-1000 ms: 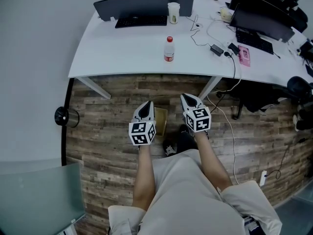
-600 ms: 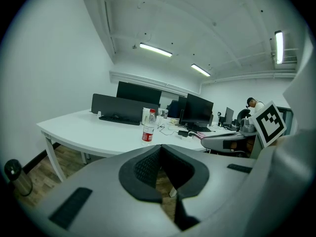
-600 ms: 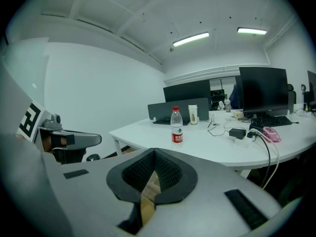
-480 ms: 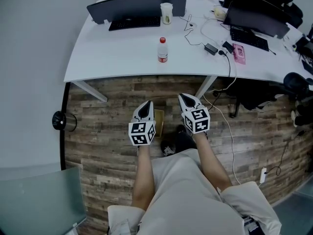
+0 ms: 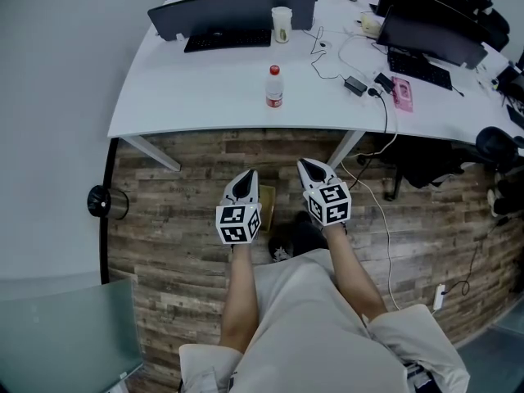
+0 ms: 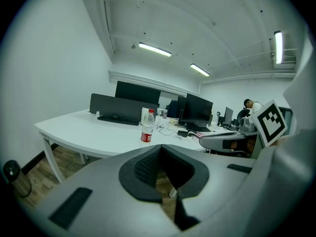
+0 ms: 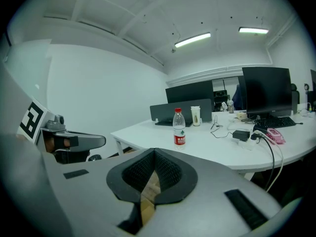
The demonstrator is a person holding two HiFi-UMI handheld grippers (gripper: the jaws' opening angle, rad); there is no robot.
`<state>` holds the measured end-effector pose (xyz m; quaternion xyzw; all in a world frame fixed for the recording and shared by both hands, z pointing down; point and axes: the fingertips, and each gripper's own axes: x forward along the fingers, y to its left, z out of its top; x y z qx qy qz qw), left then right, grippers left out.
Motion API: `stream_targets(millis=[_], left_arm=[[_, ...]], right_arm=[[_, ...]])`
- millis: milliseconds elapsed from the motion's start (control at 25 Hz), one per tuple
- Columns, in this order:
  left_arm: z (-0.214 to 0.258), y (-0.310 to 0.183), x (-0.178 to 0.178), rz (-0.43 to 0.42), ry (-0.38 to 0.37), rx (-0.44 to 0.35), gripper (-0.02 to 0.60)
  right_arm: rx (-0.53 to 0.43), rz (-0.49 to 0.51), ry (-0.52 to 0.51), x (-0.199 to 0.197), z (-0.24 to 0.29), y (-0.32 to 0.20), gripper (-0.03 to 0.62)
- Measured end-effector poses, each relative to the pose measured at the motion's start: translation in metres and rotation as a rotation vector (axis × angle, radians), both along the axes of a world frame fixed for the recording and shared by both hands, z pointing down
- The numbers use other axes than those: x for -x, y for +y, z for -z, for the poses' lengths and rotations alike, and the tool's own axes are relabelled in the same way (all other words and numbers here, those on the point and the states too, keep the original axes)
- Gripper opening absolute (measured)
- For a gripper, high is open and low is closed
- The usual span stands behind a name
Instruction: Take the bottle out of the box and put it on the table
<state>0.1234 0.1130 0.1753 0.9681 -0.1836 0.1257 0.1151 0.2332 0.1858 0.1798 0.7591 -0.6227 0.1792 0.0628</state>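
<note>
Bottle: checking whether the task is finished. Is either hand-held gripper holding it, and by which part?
Nothing is held. The bottle stands alone on the table; the left hand-held gripper and right hand-held gripper are shut, empty.

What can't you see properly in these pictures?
- Box: head view, mostly hidden behind the left claw; its inside can't be seen.
- Bottle label: print too small in every view.
- Table, right end: cut off by the head view's edge.

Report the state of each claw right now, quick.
Left claw: closed, holding nothing.
Right claw: closed, holding nothing.
</note>
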Motion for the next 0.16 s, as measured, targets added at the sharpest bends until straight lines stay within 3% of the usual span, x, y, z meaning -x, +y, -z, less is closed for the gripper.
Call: stream_targets(millis=[160], left_arm=[[-0.0005,-0.0044,-0.0052,0.002,0.002,0.000,0.012]], right_arm=[[0.001,0.006,0.004,-0.0038,-0.0005,-0.0041,0.038]])
